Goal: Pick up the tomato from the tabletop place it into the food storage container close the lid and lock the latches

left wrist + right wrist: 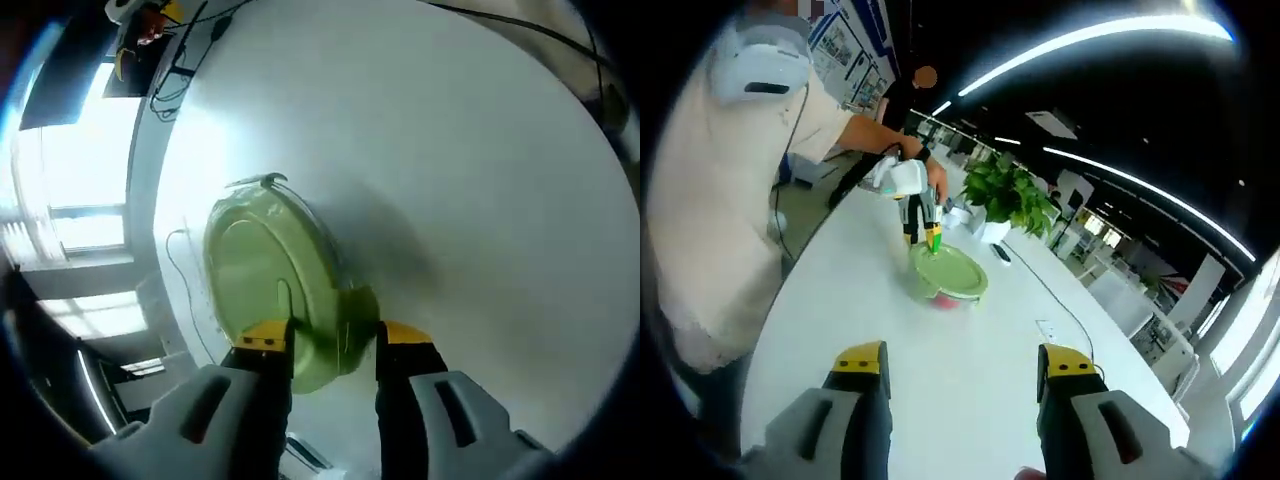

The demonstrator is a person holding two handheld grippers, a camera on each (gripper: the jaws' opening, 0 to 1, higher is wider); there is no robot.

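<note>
Tomato (pixel 943 299) shows red under container lid (pixel 949 272) in right gripper view.

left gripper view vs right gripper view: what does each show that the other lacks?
Left gripper view: a close look at the green lid, with the left gripper open and its jaws straddling the latch at the lid's near edge; cables lie at the table's far end.

Right gripper view: the person, a potted plant, something red beneath the lid, probably the tomato, and the right gripper open, hanging over bare table away from the container.

Both: the lidded container and the white table.
</note>
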